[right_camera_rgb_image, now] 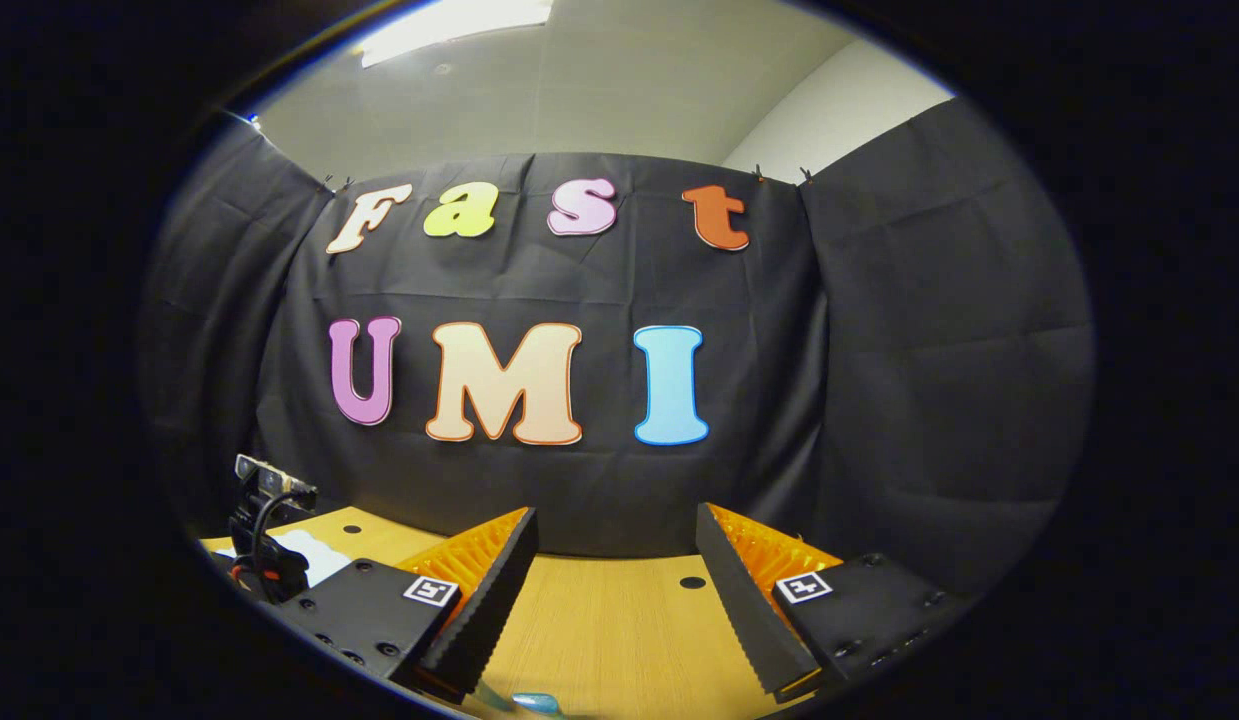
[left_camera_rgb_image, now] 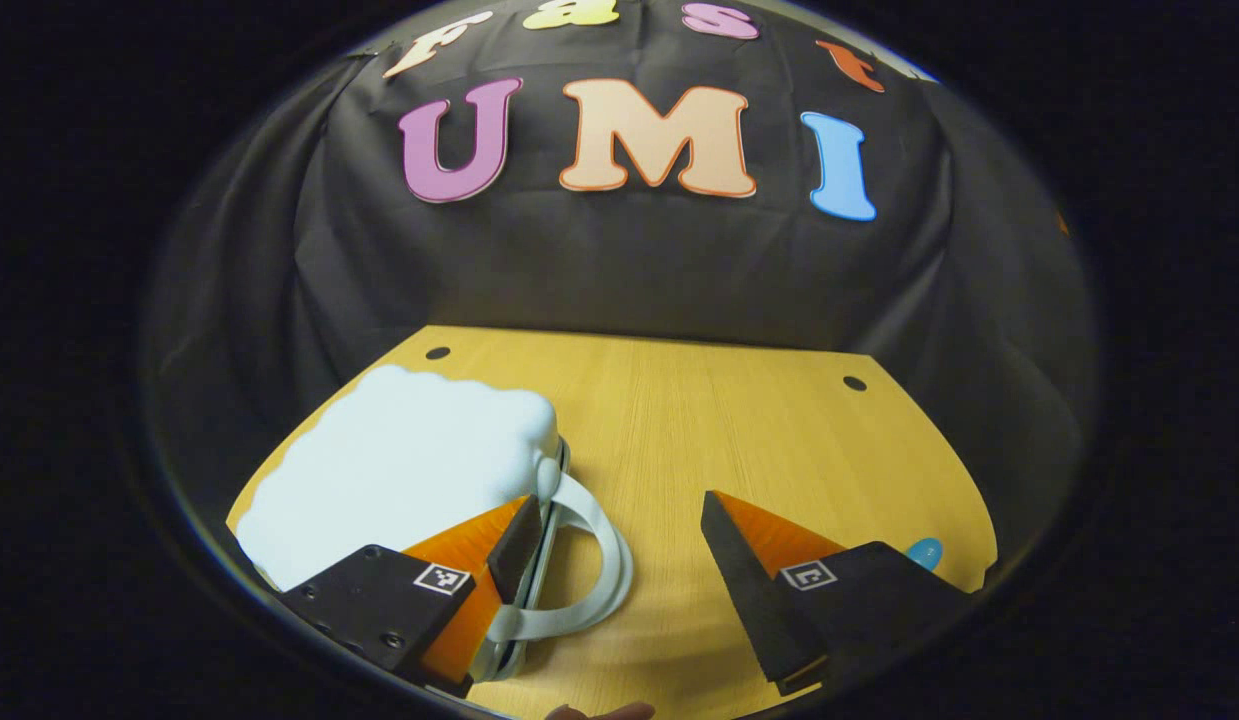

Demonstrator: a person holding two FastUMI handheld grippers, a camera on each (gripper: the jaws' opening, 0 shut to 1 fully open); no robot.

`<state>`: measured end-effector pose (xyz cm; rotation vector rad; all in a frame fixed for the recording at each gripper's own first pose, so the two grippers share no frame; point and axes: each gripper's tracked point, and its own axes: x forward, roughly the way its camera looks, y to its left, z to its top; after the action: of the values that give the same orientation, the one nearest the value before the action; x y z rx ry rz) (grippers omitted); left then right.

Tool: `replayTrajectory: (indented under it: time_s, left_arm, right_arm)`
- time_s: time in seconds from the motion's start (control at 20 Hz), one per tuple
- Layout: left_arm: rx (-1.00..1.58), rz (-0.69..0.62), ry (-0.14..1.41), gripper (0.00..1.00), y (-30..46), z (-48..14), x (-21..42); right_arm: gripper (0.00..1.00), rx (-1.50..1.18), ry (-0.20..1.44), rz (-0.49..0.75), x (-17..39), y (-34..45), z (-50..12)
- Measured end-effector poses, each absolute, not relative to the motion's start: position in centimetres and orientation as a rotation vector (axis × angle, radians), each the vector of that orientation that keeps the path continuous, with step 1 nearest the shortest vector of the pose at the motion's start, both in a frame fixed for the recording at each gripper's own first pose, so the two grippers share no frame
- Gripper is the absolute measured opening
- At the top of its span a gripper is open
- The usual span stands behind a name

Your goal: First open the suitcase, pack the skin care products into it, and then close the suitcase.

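Both grippers stood wide and empty: the left gripper [left_camera_rgb_image: 619, 540] hung just beside the closed white suitcase [left_camera_rgb_image: 399, 470] on the bench [left_camera_rgb_image: 739, 420], its handle [left_camera_rgb_image: 599, 560] likely the next grasp.

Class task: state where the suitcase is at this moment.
In the left gripper view the white suitcase lies closed on the left part of the wooden table, its handle just beyond the left tongs' left finger.

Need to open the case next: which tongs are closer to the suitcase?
The left tongs: one finger sits right by the pale suitcase, beside its handle. The right tongs hover open above the table, farther away.
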<state>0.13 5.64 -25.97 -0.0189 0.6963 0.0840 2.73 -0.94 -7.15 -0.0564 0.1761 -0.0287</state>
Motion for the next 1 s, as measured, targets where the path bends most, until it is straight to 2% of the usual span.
replayTrajectory:
  time_s: [0.1,0.15,0.2,0.4,0.45,0.55,0.7,0.8,0.9,0.95,1.0]
  left_arm:
    - [-0.032,0.090,0.755,0.96,5.6,-27.5,-0.1]
    - [-0.039,0.094,0.778,1.00,5.6,-28.1,-0.2]
    - [-0.040,0.102,0.809,0.96,5.7,-28.8,-0.1]
    - [-0.030,0.111,0.887,0.96,5.5,-30.9,-0.2]
    - [-0.031,0.107,0.906,0.90,5.2,-31.3,0.0]
    - [-0.039,0.122,0.960,0.95,5.2,-32.9,-0.4]
    - [-0.058,0.132,1.017,0.95,5.1,-33.8,-0.6]
    - [-0.082,0.083,1.013,0.93,4.3,-33.8,-0.2]
    - [-0.096,0.041,1.038,0.78,3.8,-34.1,-0.4]
    - [-0.095,0.028,1.059,0.68,3.7,-34.5,-0.5]
    - [-0.089,0.028,1.079,0.64,4.1,-34.6,-0.8]
  right_arm:
    - [0.99,-0.064,0.192,-0.033,2.9,-0.8,-7.7]
    - [0.99,-0.069,0.201,-0.034,3.0,-0.7,-8.1]
    - [0.97,-0.072,0.211,-0.034,3.0,-0.7,-8.4]
    - [0.99,-0.094,0.243,-0.026,3.2,-0.1,-9.6]
    - [0.99,-0.097,0.248,-0.022,3.2,0.0,-9.7]
    - [0.99,-0.103,0.253,-0.016,3.1,0.1,-9.8]
    - [0.99,-0.118,0.253,-0.011,3.0,0.3,-9.9]
    - [0.99,-0.124,0.253,-0.010,3.0,0.1,-10.0]
    - [0.99,-0.118,0.253,-0.006,3.0,0.0,-10.0]
    - [0.99,-0.114,0.252,-0.004,3.0,0.0,-9.9]
    - [0.99,-0.112,0.248,-0.002,3.0,0.0,-9.8]
